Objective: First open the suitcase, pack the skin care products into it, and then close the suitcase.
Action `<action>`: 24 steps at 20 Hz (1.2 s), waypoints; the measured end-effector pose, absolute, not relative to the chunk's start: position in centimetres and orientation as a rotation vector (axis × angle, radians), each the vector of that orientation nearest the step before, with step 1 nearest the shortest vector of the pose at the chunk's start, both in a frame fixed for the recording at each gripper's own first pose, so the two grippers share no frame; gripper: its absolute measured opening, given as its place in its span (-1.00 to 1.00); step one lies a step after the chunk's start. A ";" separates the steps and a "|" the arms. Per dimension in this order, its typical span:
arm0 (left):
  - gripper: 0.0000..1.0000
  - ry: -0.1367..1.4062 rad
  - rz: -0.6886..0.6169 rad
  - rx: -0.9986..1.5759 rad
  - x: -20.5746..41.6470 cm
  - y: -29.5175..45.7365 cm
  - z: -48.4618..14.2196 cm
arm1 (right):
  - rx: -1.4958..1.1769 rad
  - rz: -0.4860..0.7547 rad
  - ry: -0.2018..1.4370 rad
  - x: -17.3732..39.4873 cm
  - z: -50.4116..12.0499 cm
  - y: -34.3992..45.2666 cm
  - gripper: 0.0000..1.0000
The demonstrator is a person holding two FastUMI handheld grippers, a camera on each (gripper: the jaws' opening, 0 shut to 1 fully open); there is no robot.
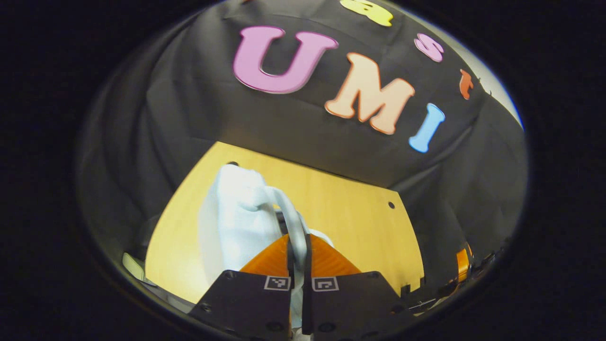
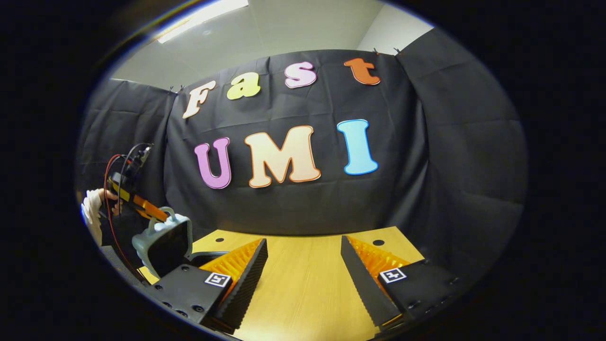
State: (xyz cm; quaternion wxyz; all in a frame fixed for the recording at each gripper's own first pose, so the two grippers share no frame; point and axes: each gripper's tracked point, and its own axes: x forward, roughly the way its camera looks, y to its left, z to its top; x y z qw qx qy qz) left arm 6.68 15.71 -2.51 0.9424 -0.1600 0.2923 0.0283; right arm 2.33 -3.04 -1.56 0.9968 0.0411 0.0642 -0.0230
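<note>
Both left jaws pinch the suitcase (image 1: 236,213) handle (image 1: 296,232) (lid raised).

No readable text, brand or number is found on any object; square coded markers are carried by the left gripper (image 1: 299,255) and the right gripper (image 2: 303,270).

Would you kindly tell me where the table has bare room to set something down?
Free: the wooden table ahead of the open right claw, back to the black cloth wall. Crowded: the table's left end, where the left claw pinches the pale suitcase's handle and lifts its lid.
</note>
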 end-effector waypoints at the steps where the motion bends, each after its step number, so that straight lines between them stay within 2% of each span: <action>1: -0.96 0.608 0.021 -0.331 7.8 14.2 -3.4 | 0.078 -0.059 0.127 2.1 -1.5 -3.8 0.96; 3: -0.96 0.652 -0.017 -0.357 9.8 11.5 -5.8 | 0.074 -0.078 0.130 1.8 -1.6 -5.0 0.96; 4: -0.95 0.676 -0.023 -0.370 10.9 10.2 -7.1 | 0.071 -0.085 0.134 1.5 -1.8 -5.3 0.89; 5: -0.96 0.700 -0.030 -0.380 12.0 9.0 -8.4 | 0.066 -0.090 0.144 1.3 -2.0 -5.6 0.96; 14: -0.93 0.919 0.061 -0.259 16.1 5.3 -21.2 | 0.070 -0.086 0.161 1.3 -2.8 -5.2 0.96; 15: -0.82 0.931 0.077 -0.273 16.0 5.3 -21.7 | 0.064 -0.084 0.167 1.1 -3.0 -5.1 0.96; 18: -0.71 0.911 0.109 -0.279 16.0 5.6 -21.1 | 0.067 -0.073 0.180 1.2 -3.5 -4.3 0.96; 19: -0.43 0.884 0.099 -0.283 15.8 5.4 -20.4 | 0.076 -0.063 0.181 1.3 -3.5 -3.9 0.96; 21: 0.69 0.820 0.101 -0.265 15.7 5.2 -18.0 | 0.089 -0.043 0.178 1.7 -3.4 -3.1 0.90; 23: 0.82 0.711 0.131 -0.198 15.3 5.7 -15.2 | 0.094 -0.023 0.163 1.9 -2.8 -2.4 0.96; 24: 0.82 0.648 0.133 -0.181 14.9 5.3 -13.3 | 0.095 -0.016 0.147 2.2 -2.3 -2.2 0.96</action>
